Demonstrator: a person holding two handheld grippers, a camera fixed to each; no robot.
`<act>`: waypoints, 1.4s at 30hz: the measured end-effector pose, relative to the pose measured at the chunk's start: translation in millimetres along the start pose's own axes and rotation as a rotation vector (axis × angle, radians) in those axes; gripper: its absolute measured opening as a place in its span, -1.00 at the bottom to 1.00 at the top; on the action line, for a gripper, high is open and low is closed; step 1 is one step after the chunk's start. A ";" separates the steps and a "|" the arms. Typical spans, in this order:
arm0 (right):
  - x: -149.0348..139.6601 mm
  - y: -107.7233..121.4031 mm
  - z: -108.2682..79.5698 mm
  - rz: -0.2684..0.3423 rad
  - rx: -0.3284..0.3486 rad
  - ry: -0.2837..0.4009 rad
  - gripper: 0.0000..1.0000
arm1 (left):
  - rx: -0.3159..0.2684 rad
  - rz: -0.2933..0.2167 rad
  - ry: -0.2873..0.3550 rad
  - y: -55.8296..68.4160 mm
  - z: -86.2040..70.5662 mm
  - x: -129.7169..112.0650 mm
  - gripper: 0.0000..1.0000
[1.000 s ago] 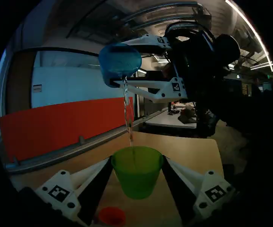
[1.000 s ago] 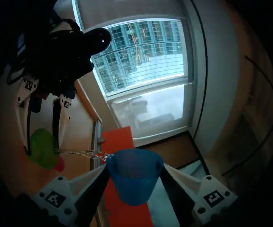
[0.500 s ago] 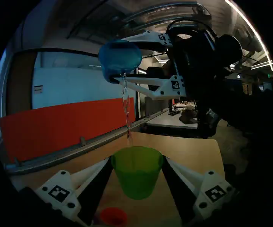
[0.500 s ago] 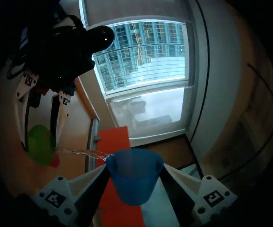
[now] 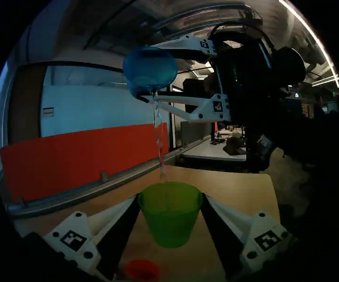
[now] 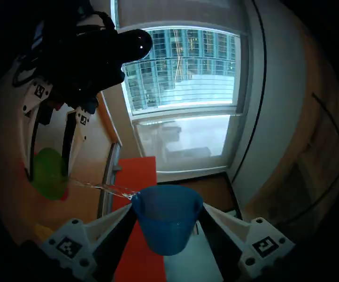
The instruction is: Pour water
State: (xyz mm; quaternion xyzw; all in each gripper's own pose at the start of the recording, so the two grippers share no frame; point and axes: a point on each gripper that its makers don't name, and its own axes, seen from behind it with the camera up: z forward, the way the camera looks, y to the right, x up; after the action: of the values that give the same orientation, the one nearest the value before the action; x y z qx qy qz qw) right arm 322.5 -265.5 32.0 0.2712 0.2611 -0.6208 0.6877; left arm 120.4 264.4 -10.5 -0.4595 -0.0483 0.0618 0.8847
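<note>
The green cup [image 5: 169,214] is clamped upright between both fingers of the left claw [image 5: 169,207], over the wooden counter [image 5: 237,185]; whether it rests on the counter cannot be told. The blue cup [image 5: 150,70] is gripped on both sides by the right claw [image 6: 167,214] and is held tilted, high above the green cup. A thin stream of water [image 5: 158,141] is seen falling from the blue cup's rim to the green cup's mouth. A small red object [image 5: 141,269] is seen low beneath the left claw. A red panel [image 5: 75,157] is seen beyond the counter's far edge.
</note>
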 end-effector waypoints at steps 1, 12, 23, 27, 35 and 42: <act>0.1 0.7 0.3 -0.005 -0.001 0.000 0.80 | 0.000 0.000 0.000 -0.1 0.0 0.2 0.77; 2.9 7.9 1.6 -0.065 -0.007 0.003 0.80 | 0.000 -0.006 0.001 0.6 -1.2 -0.9 0.77; 10.3 9.4 4.4 -0.156 -0.009 -0.001 0.80 | 0.001 -0.006 0.005 0.9 -2.8 1.0 0.76; 16.2 10.8 4.7 -0.185 -0.010 0.003 0.80 | 0.003 -0.007 0.007 0.4 -2.9 2.0 0.77; 21.1 11.6 3.2 -0.233 -0.010 0.003 0.80 | 0.005 -0.008 0.013 -0.3 -1.9 4.2 0.77; 23.3 10.2 1.9 -0.218 -0.009 0.007 0.80 | 0.008 -0.007 0.015 -0.7 -2.2 5.4 0.76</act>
State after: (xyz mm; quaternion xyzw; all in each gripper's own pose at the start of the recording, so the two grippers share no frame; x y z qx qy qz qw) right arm 334.9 -282.6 17.6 0.2403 0.2940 -0.6899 0.6163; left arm 126.1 263.0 -11.1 -0.4563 -0.0430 0.0553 0.8871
